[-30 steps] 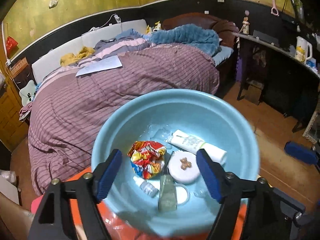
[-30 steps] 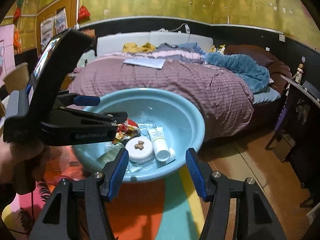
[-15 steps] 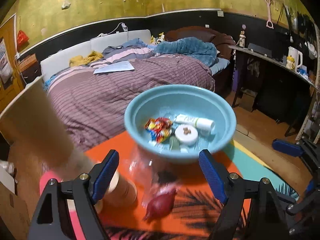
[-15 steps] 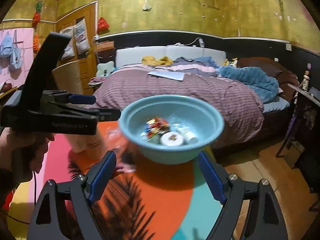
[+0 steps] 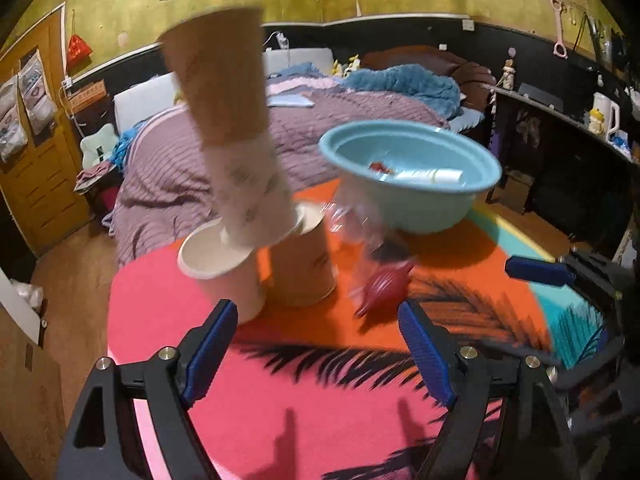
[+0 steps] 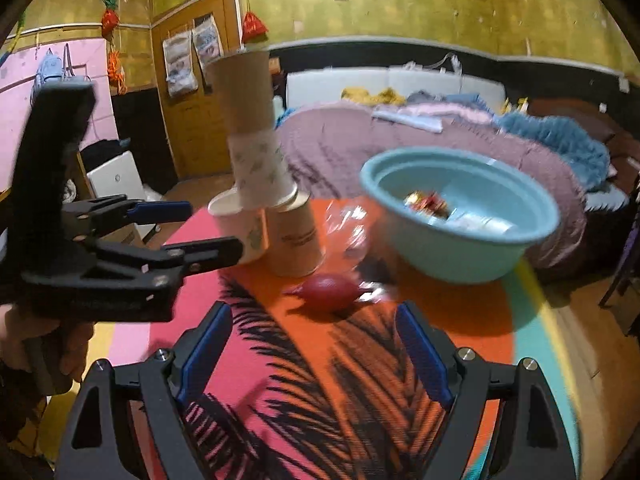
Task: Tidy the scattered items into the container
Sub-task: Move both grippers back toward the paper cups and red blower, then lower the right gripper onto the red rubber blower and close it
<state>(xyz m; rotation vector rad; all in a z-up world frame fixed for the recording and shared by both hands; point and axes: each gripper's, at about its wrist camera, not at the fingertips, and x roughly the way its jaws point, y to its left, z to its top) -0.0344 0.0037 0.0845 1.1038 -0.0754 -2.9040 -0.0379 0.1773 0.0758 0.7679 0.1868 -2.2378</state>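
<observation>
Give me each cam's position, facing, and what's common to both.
Left wrist: on the left tongs, looking down across the table at the paper cups; right tongs at the right edge.
Right wrist: on the right tongs, same facing; left tongs and a hand at left.
Shared: blue basin, red bulb, cups, bed.

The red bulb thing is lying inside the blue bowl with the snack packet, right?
No. The red bulb lies on the colourful table, in front of the blue bowl, not inside it. The snack packet is in the bowl. The right wrist view shows it.
</observation>
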